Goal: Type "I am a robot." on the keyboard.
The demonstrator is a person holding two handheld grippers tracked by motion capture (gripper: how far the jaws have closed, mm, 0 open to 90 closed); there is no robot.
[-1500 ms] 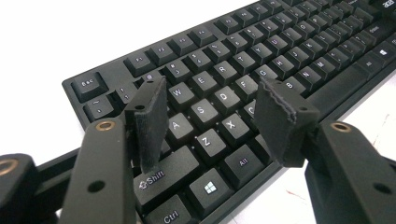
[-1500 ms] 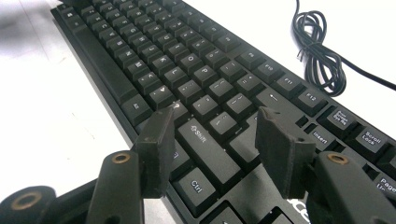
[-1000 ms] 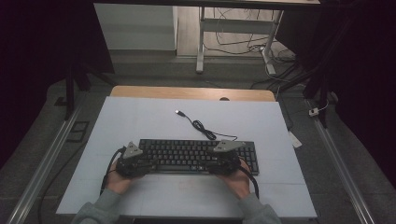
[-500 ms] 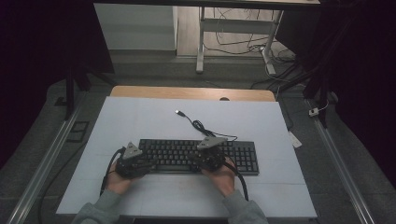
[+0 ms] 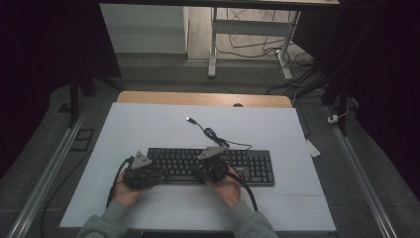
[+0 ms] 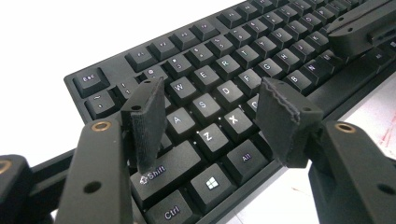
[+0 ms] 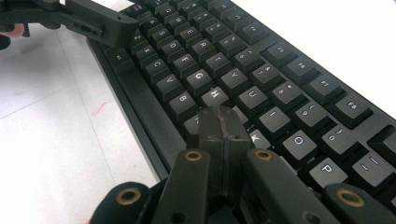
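Note:
A black keyboard (image 5: 252, 166) lies across the near half of the white table (image 5: 148, 129). My left gripper (image 5: 154, 172) hovers over its left end. In the left gripper view the left gripper (image 6: 215, 116) is open, its pads (image 6: 147, 121) standing over the A, S, Z and Shift keys of the keyboard (image 6: 224, 65) with nothing held. My right gripper (image 5: 208, 167) is at the keyboard's middle. In the right gripper view the right gripper (image 7: 219, 123) is shut, its joined tips low over the J key of the keyboard (image 7: 280, 70); whether they touch it I cannot tell.
The keyboard's cable (image 5: 213, 135) curls away toward the far side and ends in a USB plug (image 5: 190, 119). A wooden strip (image 5: 203, 98) borders the table's far edge. Beyond it stand desk legs and loose wires on the floor.
My right hand has moved left along the keyboard, from its right end to its middle. The left hand has stayed at the left end.

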